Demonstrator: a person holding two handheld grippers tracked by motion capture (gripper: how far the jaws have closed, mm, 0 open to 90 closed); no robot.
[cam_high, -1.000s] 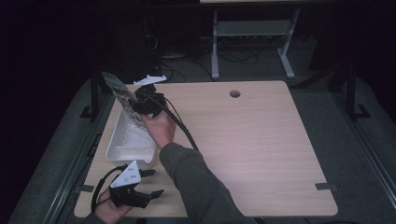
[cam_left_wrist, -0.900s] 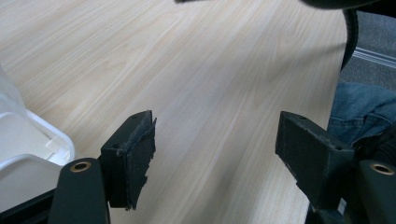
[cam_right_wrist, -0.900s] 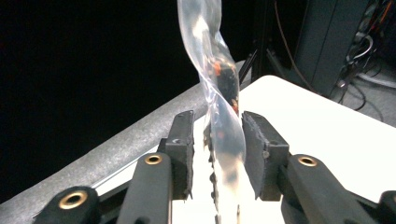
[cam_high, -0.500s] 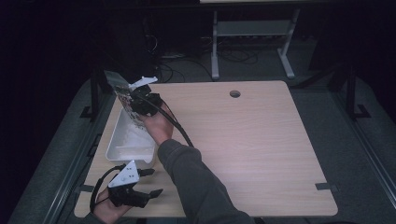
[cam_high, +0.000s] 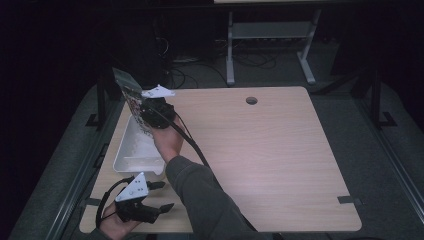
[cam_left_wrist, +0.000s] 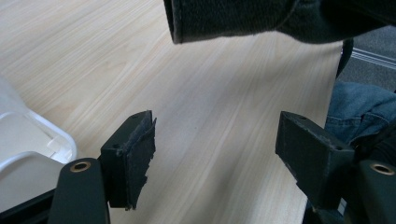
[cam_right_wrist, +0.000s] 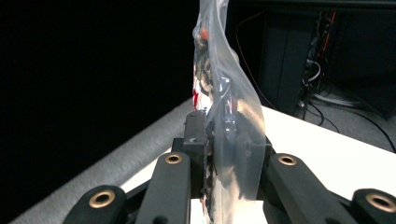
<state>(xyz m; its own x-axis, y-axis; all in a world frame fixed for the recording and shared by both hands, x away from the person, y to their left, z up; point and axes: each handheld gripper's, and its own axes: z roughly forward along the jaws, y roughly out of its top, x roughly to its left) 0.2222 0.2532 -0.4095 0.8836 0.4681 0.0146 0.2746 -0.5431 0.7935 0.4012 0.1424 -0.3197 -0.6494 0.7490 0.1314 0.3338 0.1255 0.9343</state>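
Observation:
A clear plastic bag (cam_high: 127, 91) with small dark and red bits inside stands upright over the far end of a white tray (cam_high: 125, 161). My right gripper (cam_high: 140, 111) has just been closing and is shut on the bag's lower part. In the right gripper view the bag (cam_right_wrist: 225, 88) rises from between the pressed jaws of my right gripper (cam_right_wrist: 229, 140). My left gripper (cam_high: 165, 195) lies at the table's front left corner, open, with nothing between its jaws. In the left gripper view, bare wood shows inside the left gripper (cam_left_wrist: 217, 144), with the tray's corner (cam_left_wrist: 32, 140) to its left.
The wooden table (cam_high: 270, 150) has a round cable hole (cam_high: 251, 100) at the back. The person's dark sleeve (cam_high: 200, 195) crosses the front left part. Dark floor, cables and a desk frame (cam_high: 270, 45) lie beyond the far edge.
The right gripper and the bag have shifted only slightly above the tray. The left gripper has stayed where it was.

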